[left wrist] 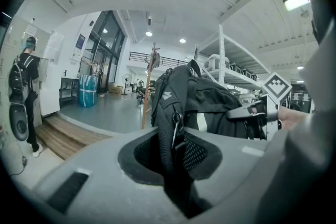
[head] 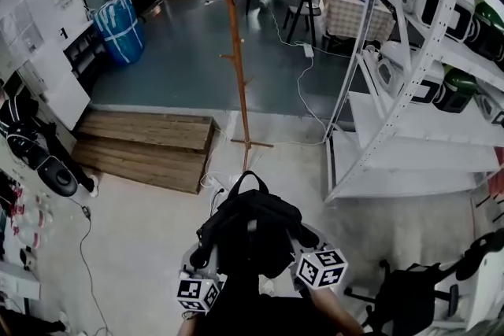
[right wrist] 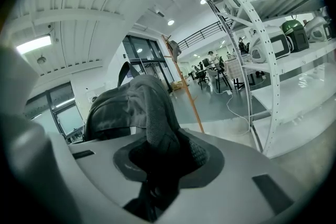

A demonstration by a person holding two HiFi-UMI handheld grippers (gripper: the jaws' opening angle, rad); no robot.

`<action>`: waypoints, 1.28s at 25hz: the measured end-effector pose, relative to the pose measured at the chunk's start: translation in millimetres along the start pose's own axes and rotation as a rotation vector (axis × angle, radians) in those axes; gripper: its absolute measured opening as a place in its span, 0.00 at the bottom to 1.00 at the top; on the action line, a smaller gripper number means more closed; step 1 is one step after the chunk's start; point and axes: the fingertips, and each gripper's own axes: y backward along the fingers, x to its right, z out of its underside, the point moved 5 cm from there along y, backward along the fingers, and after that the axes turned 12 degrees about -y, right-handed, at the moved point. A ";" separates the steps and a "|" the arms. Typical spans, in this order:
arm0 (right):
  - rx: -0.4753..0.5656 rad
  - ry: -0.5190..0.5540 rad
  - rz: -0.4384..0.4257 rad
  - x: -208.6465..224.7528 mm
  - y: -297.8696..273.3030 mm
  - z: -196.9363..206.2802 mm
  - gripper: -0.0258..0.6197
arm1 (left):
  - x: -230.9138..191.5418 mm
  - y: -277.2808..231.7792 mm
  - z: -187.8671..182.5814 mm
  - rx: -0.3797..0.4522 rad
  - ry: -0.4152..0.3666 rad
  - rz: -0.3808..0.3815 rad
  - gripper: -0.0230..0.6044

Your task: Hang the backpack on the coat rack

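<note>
Over on the right, the white shelving (head: 409,114) is loaded on its upper levels: rounded kitchen appliances (head: 441,8), white, dark and green, sit side by side there. Far left, a blue wrapped bundle (head: 120,27) stands on the floor (head: 181,51); what is inside it I can't tell. A wooden platform (head: 146,145) lies on the near side of it.

Now to the backpack (head: 250,228). It's black, it's up off the floor, and it's carried between the two tools, low in the head view's centre with its top loop pointing to the far side. The left tool (left wrist: 176,162) has its jaws closed down on a black shoulder strap with mesh padding. The strap runs straight up out of the gap, and the body of the pack bulges just beyond it and to the right. The right tool (right wrist: 157,165) is clamped the same way on a grey, mesh-backed strap, with the pack's bulk rising just ahead and to its left. So both tools are gripping from the near side, one strap each.

The coat rack (head: 236,51), a slim orange-brown pole with short pegs, stands straight ahead on the far side. Its foot is just past the pack's top loop, and the pack is not touching it.
</note>
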 end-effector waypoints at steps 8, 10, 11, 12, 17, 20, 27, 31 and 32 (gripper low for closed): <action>-0.007 -0.008 0.009 11.6 -52.0 -26.1 0.19 | -27.3 -55.1 -2.8 -0.026 0.014 0.006 0.14; -0.007 -0.008 0.012 13.9 -69.1 -34.9 0.19 | -36.8 -71.3 -4.2 -0.026 0.021 0.001 0.14; -0.005 -0.007 0.013 14.9 -78.2 -39.7 0.19 | -42.0 -80.2 -5.6 -0.022 0.022 0.001 0.14; -0.003 -0.006 0.014 15.8 -87.7 -44.9 0.19 | -47.6 -89.7 -7.6 -0.019 0.020 0.003 0.14; 0.001 0.000 0.019 16.9 -139.6 -71.6 0.19 | -80.5 -136.6 -15.9 -0.025 0.009 0.024 0.14; 0.003 0.001 0.022 13.3 -171.2 -84.2 0.19 | -104.2 -161.6 -19.5 -0.023 0.006 0.035 0.14; 0.001 -0.005 0.035 7.0 -241.2 -111.3 0.19 | -158.3 -220.6 -29.3 -0.037 0.006 0.057 0.14; 0.005 -0.016 0.042 4.9 -272.3 -127.0 0.19 | -182.6 -250.6 -43.4 -0.038 0.008 0.048 0.14; 0.007 -0.019 0.045 4.7 -279.4 -131.8 0.19 | -187.7 -258.0 -46.9 -0.038 0.012 0.046 0.14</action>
